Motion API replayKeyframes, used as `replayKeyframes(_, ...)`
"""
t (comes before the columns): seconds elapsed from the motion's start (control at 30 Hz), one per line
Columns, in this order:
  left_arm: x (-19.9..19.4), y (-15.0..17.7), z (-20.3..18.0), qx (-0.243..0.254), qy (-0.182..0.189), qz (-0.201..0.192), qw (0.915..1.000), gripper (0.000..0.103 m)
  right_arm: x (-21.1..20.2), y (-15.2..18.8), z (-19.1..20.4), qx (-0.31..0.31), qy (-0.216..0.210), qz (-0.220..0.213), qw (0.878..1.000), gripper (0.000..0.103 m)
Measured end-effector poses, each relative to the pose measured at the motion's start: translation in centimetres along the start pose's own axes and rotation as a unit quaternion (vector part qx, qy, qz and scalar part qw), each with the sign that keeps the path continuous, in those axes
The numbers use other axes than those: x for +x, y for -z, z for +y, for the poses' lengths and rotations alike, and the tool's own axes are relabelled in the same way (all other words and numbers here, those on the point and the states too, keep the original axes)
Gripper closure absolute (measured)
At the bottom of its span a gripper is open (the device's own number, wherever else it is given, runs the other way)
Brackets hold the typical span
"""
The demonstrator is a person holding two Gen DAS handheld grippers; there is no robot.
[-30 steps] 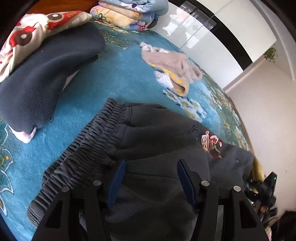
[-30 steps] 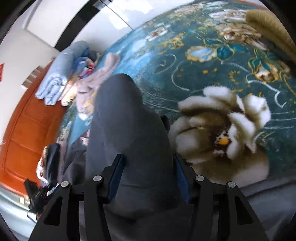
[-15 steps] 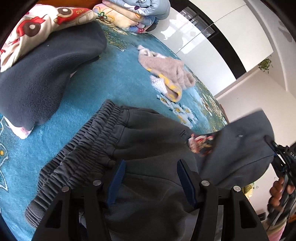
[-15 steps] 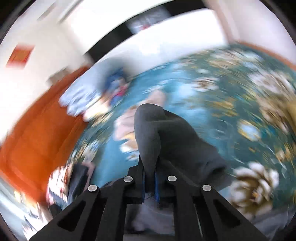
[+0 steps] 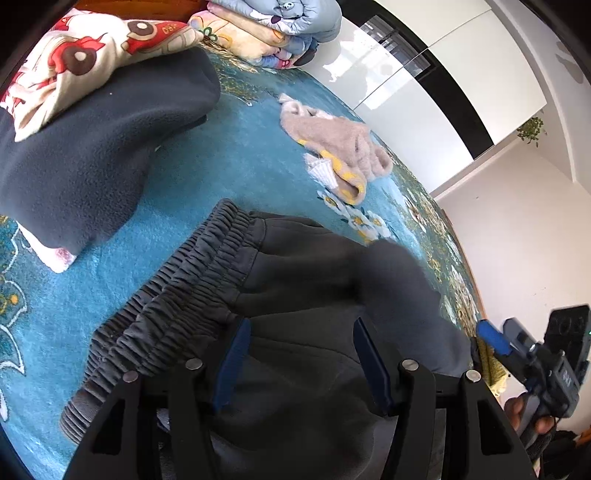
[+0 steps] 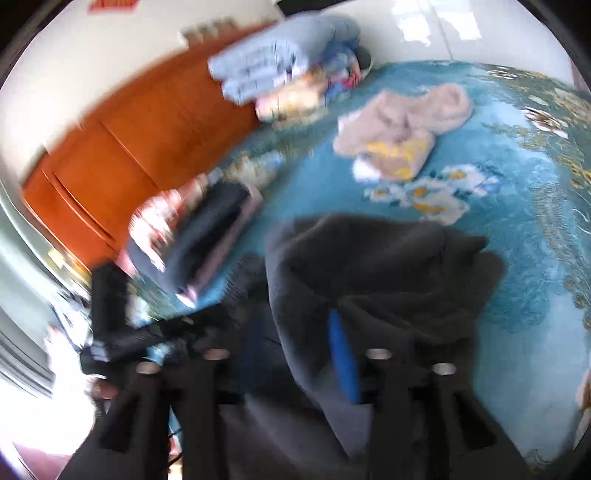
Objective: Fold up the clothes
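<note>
The left gripper [image 5: 299, 354] is hovering with jaws spread over the grey sweatpants [image 5: 295, 280] on the blue carpet [image 5: 229, 166]; the right gripper [image 6: 291, 343] is blurring, its jaws seemingly released around cloth.

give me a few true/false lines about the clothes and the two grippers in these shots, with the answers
1. The dark grey pants lie on a blue floral carpet. True.
2. The left gripper is shut on the waistband. False: its fingers stand apart over the pants, gripping nothing.
3. A beige fuzzy garment lies on the carpet, apart from the pants. True.
4. The pants are red. False: they are dark grey.
5. A pile of folded bedding sits at the far edge of the carpet. True.
6. The right gripper holds the beige garment. False: that garment lies beyond it on the carpet; dark grey fabric drapes over its fingers.
</note>
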State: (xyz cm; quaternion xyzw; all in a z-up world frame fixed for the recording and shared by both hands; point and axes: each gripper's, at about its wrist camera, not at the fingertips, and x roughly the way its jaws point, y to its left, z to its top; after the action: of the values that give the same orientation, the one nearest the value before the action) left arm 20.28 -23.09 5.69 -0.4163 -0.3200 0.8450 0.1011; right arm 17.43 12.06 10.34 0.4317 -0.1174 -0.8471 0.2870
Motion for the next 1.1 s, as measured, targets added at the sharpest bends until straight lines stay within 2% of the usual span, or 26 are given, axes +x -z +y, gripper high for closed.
replayKeyframes(0.1,-0.3,0.1,0.2,-0.005,0.005,-0.003,1.0000,0.041,-3.5,-0.4,-3.8,0.047,0.027,-0.046,0.997,0.045)
replayKeyframes(0.17,-0.6,0.2,0.2,-0.008,0.003,-0.006,1.0000,0.041,-3.5,0.3,-7.6,0.125,0.029,-0.040,0.991,0.044)
replayKeyframes(0.23,-0.8,0.2,0.1,-0.011,0.002,-0.007,0.9999,0.041,-2.3,0.9,-9.6,0.167,-0.010,-0.026,0.986,0.044)
replayKeyframes(0.47,-3.9,0.7,0.9,-0.022,0.000,-0.018,0.9996,0.040,2.8,0.6,-10.6,0.231,-0.024,0.003,0.973,0.044)
replayKeyframes(0.5,-4.6,0.8,1.2,-0.022,-0.007,-0.021,0.9995,0.039,3.3,0.6,-10.7,0.241,-0.026,0.005,0.970,0.047)
replayKeyframes(0.53,-5.3,0.9,1.5,-0.021,-0.014,-0.024,0.9994,0.039,3.9,0.5,-10.7,0.250,-0.028,0.008,0.968,0.054)
replayKeyframes(0.57,-6.0,1.1,1.8,-0.021,-0.021,-0.027,0.9992,0.038,4.5,0.5,-10.8,0.260,-0.030,0.010,0.965,0.078)
replayKeyframes(0.67,-7.7,1.4,2.6,-0.022,-0.035,-0.040,0.9984,0.037,6.1,0.4,-11.0,0.288,-0.036,0.017,0.957,0.084)
replayKeyframes(0.73,-8.4,1.6,3.3,-0.028,-0.040,-0.044,0.9978,0.035,4.3,-0.2,-11.2,0.267,-0.037,-0.010,0.963,0.084)
replayKeyframes(0.87,-8.8,2.1,4.5,-0.042,-0.051,-0.038,0.9971,0.034,-3.0,-1.5,-12.8,0.200,0.016,-0.082,0.976,0.084)
replayKeyframes(0.93,-8.8,2.4,5.0,-0.048,-0.060,-0.033,0.9965,0.034,-7.1,-2.3,-15.4,0.196,0.069,-0.119,0.971,0.084)
replayKeyframes(1.0,-8.8,2.8,5.4,-0.054,-0.069,-0.028,0.9957,0.034,-11.4,-2.3,-18.6,0.204,0.125,-0.158,0.958,0.084)
replayKeyframes(1.1,-8.6,3.5,5.7,-0.060,-0.084,-0.019,0.9945,0.034,-13.0,-1.1,-20.9,0.227,0.151,-0.161,0.949,0.085)
